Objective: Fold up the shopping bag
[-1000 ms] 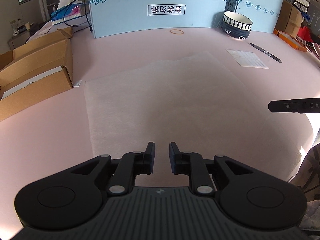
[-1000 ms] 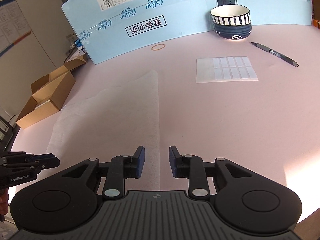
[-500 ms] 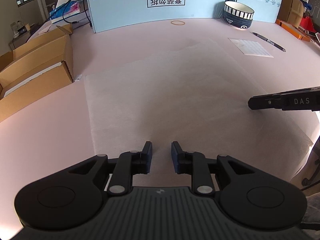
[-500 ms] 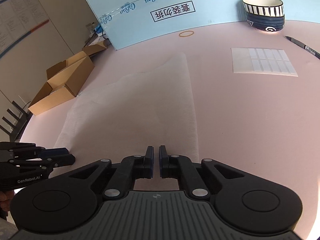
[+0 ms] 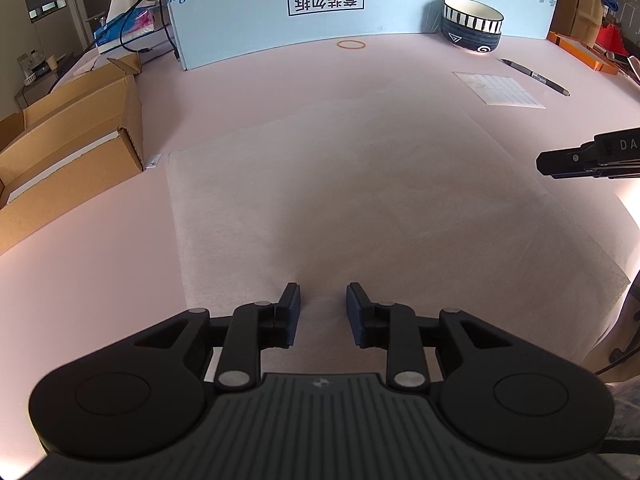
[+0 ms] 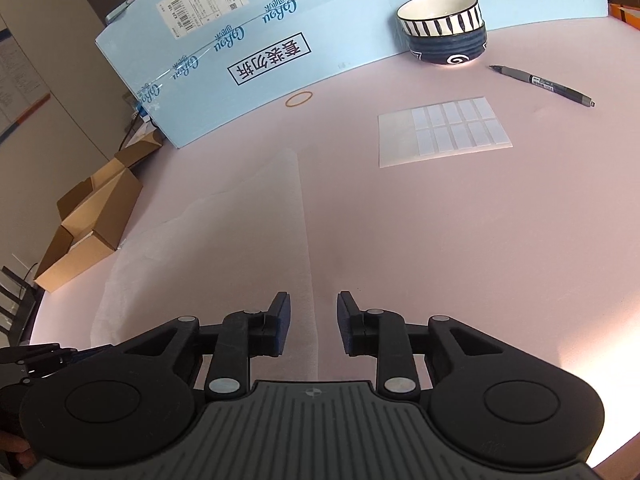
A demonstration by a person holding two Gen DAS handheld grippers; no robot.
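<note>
Shopping bag (image 5: 360,200) lies flat on pink table (image 6: 460,240). Left gripper (image 5: 323,300) and right gripper (image 6: 314,308) both released, empty, poised at its near edge, presumably to pinch for folding.

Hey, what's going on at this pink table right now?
A person holds two handheld grippers over a thin white shopping bag lying flat on the pink table. The left gripper sits over the bag's near edge and the right gripper over its right edge, both with jaws open and holding nothing. No fold shows yet. A bowl, pen and label sheet lie beyond.
</note>
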